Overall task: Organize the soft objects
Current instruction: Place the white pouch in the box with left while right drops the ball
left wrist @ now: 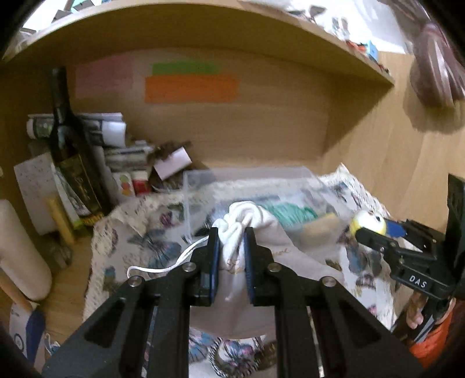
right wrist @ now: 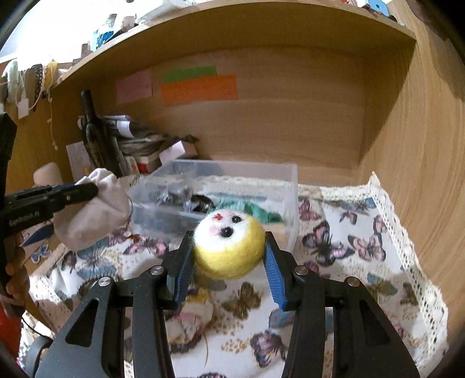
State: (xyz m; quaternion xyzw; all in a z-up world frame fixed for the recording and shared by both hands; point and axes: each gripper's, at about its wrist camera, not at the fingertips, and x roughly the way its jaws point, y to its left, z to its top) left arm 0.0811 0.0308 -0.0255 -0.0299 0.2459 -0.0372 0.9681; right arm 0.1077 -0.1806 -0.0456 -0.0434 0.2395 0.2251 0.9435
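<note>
My left gripper [left wrist: 231,235] is shut on a white drawstring cloth pouch [left wrist: 238,261] and holds it above the butterfly cloth, in front of a clear plastic bin [left wrist: 250,177]. It also shows in the right wrist view [right wrist: 90,189], with the pouch [right wrist: 93,212] hanging left of the bin [right wrist: 232,171]. My right gripper [right wrist: 229,241] is shut on a yellow and white felt ball toy [right wrist: 229,247] just in front of the bin. The toy shows in the left wrist view [left wrist: 367,222] at the right. A teal soft item [right wrist: 258,212] lies in the bin.
A dark wine bottle [left wrist: 69,151] stands at the back left with stacked papers and boxes [left wrist: 122,154]. A butterfly-print cloth [right wrist: 363,247] covers the shelf floor. Wooden walls [right wrist: 407,174] close in the back and right. A shelf board [left wrist: 203,26] runs overhead.
</note>
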